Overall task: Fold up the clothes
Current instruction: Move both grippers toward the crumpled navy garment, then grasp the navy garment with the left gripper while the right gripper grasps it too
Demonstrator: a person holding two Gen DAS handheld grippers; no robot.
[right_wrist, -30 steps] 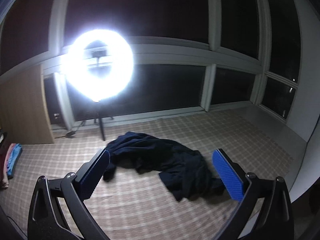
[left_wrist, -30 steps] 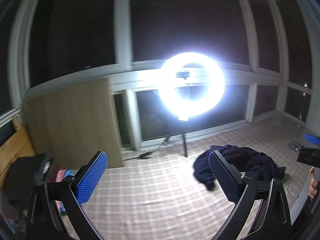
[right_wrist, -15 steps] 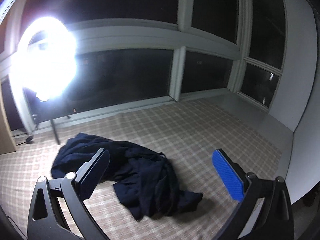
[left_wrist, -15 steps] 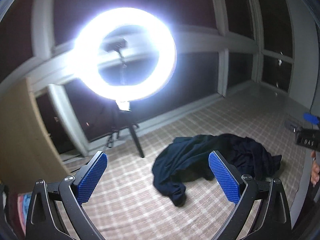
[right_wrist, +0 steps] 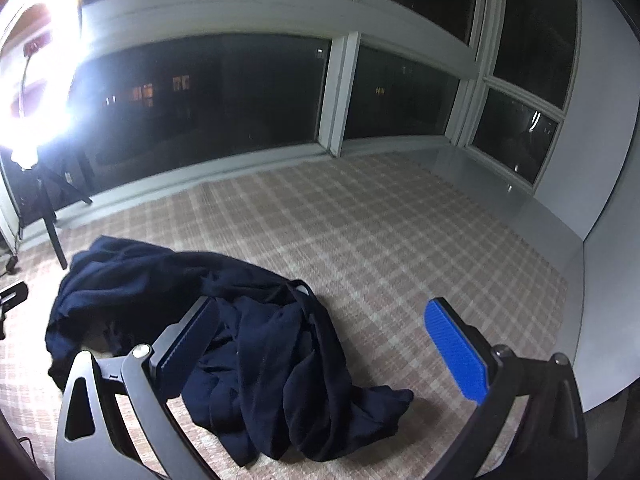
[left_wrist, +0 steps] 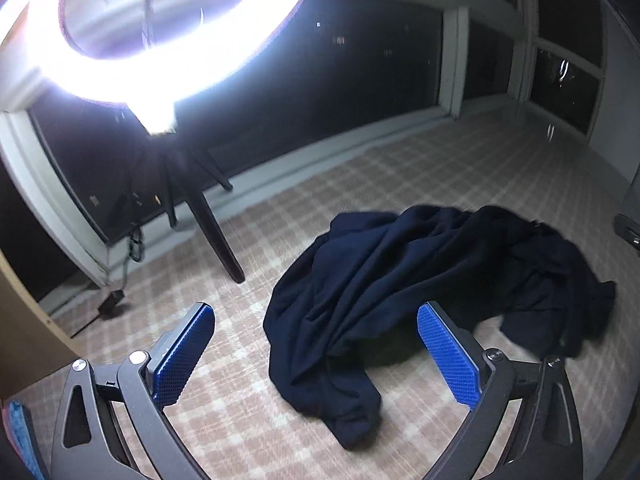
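A crumpled dark navy garment lies in a heap on the checked beige cover. In the left wrist view one end of it trails down between my fingers. My left gripper hovers above that near end, open, with nothing between its blue pads. In the right wrist view the same garment spreads from the left to the centre. My right gripper hangs over its right part, open and empty; its left finger overlaps the cloth in the image.
A bright ring light on a black tripod stands at the back left, with a cable on the floor. Dark windows with white frames run behind. A grey wall bounds the cover on the right. A wooden panel edge is at the left.
Both grippers have moved forward and tilted down toward the garment, which now looks much larger and nearer. The ring light has slid up and left in both views. Both stay open.
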